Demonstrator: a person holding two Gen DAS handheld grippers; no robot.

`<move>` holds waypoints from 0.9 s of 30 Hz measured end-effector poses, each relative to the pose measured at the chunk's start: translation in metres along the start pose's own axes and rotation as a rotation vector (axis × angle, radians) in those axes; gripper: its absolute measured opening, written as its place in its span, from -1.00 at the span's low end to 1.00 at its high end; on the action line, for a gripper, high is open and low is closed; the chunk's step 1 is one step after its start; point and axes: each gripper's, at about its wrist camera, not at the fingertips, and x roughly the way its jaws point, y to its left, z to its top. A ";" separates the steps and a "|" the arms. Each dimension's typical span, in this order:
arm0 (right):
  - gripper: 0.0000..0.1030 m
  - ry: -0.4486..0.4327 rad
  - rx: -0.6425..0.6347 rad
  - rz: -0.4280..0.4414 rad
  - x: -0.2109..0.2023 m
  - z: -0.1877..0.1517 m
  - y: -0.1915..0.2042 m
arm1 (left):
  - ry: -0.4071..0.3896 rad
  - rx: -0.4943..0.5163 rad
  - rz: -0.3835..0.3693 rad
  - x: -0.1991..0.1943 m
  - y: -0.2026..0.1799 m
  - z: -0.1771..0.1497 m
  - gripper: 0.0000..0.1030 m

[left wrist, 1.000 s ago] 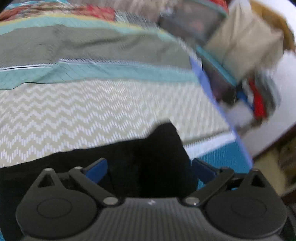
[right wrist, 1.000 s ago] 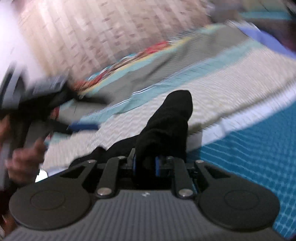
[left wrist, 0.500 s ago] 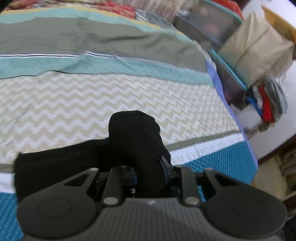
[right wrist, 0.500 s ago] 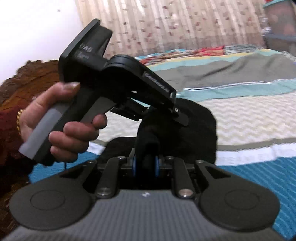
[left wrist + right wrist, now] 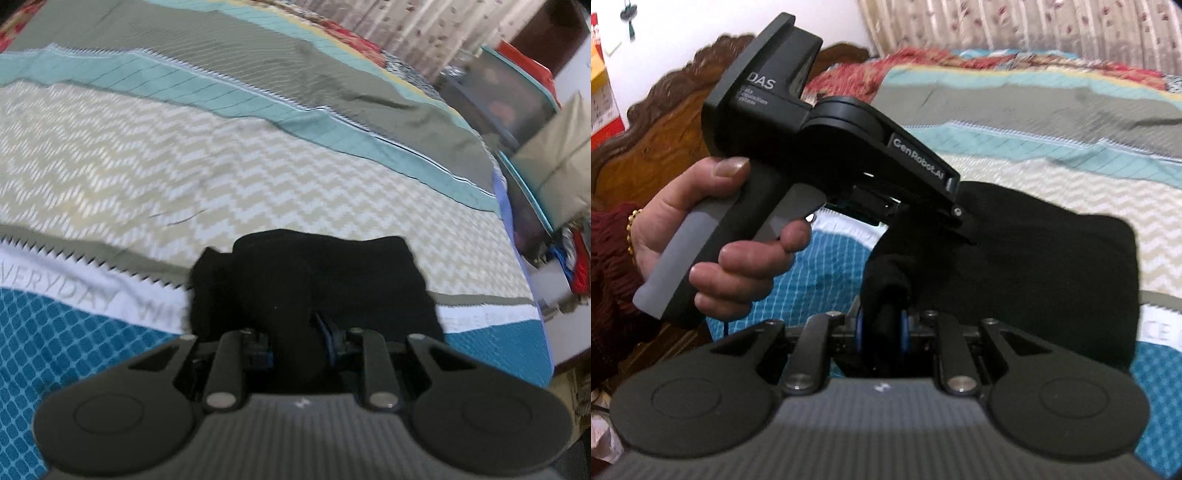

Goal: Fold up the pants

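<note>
The black pants (image 5: pixel 314 273) lie bunched on the bedspread, and a thick fold of them rises into my left gripper (image 5: pixel 299 332), whose blue pads are shut on the cloth. In the right wrist view the pants (image 5: pixel 1034 266) spread as a dark slab to the right. My right gripper (image 5: pixel 882 328) is shut on another raised fold at their near edge. Just beyond it, a hand (image 5: pixel 713 240) holds the left gripper's black body (image 5: pixel 820 147), whose tip dips into the same fabric. Both grips sit close together.
The striped and zigzag bedspread (image 5: pixel 221 166) runs far back and left. The bed's edge (image 5: pixel 517 258) drops off at the right, with storage boxes (image 5: pixel 509 107) and a beige bag (image 5: pixel 554 162) beyond it. A carved wooden headboard (image 5: pixel 665 147) and a curtain (image 5: pixel 1034 29) stand behind.
The left gripper, open over the pants a second ago, has shut on a fold and moved across the bed with it. The right gripper kept its grip and swung toward the headboard.
</note>
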 end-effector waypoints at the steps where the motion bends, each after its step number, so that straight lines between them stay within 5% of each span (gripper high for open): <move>1: -0.59 0.016 -0.007 0.004 0.006 -0.001 0.001 | 0.005 -0.019 0.004 0.005 0.008 -0.002 -0.59; 6: -0.49 0.124 -0.009 0.008 0.031 -0.007 0.002 | 0.004 -0.073 0.007 0.023 0.029 -0.021 -0.41; 11: 0.11 0.115 -0.082 0.056 0.019 -0.013 0.017 | -0.016 -0.012 0.084 0.023 0.012 -0.026 -0.31; 20: 0.02 0.058 0.082 0.183 -0.035 -0.019 -0.018 | -0.038 0.090 0.289 0.004 -0.017 -0.034 0.02; 27: 0.00 -0.062 0.235 0.078 -0.082 -0.040 -0.052 | -0.064 0.124 0.355 -0.017 -0.029 -0.049 0.02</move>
